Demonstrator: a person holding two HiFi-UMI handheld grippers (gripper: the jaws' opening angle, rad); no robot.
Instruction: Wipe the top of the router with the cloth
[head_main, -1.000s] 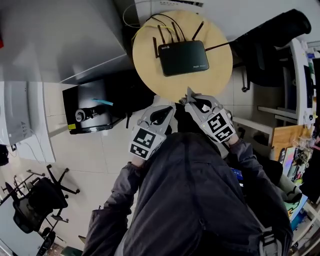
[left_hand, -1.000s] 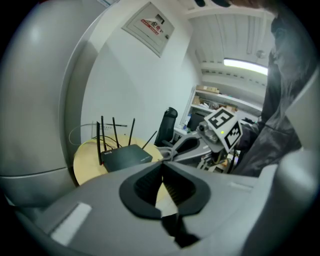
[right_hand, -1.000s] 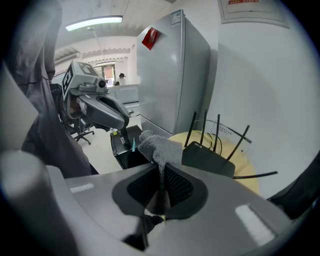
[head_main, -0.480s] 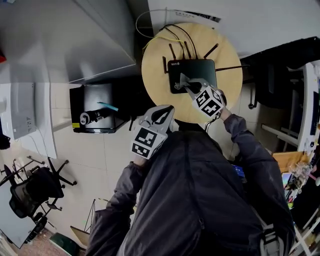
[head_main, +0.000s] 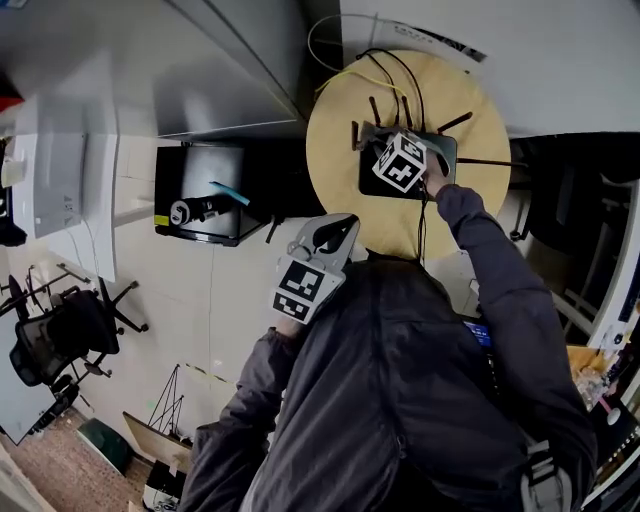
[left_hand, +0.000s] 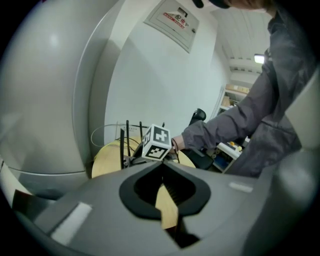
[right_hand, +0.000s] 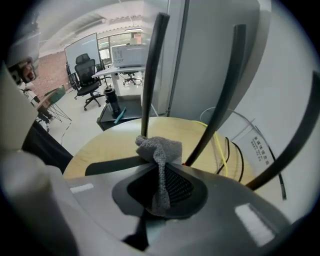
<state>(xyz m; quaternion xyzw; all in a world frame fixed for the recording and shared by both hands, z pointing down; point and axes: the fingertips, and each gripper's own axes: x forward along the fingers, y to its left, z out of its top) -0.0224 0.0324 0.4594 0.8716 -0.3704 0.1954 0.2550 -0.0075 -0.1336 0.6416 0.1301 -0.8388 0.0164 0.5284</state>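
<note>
A black router (head_main: 442, 150) with several upright antennas sits on a round wooden table (head_main: 400, 225). My right gripper (head_main: 368, 132) reaches over the router's top near its left back corner, shut on a grey cloth (right_hand: 159, 147). In the right gripper view the cloth bunches out past the jaws just above the router's dark top (right_hand: 107, 165), with antennas (right_hand: 150, 75) rising close in front. My left gripper (head_main: 338, 224) is held back by my body at the table's near edge, shut and empty. In the left gripper view, the right gripper's marker cube (left_hand: 159, 142) shows beyond the shut left gripper (left_hand: 161, 165).
Black and yellow cables (head_main: 345, 80) loop off the back of the table towards the white wall. A low black cabinet (head_main: 205, 205) with a bottle on it stands left of the table. An office chair (head_main: 65, 335) is at the far left, dark furniture (head_main: 575, 170) at the right.
My right gripper has travelled from the table's near edge forward onto the router's top, carrying the cloth. The left gripper has stayed by my body.
</note>
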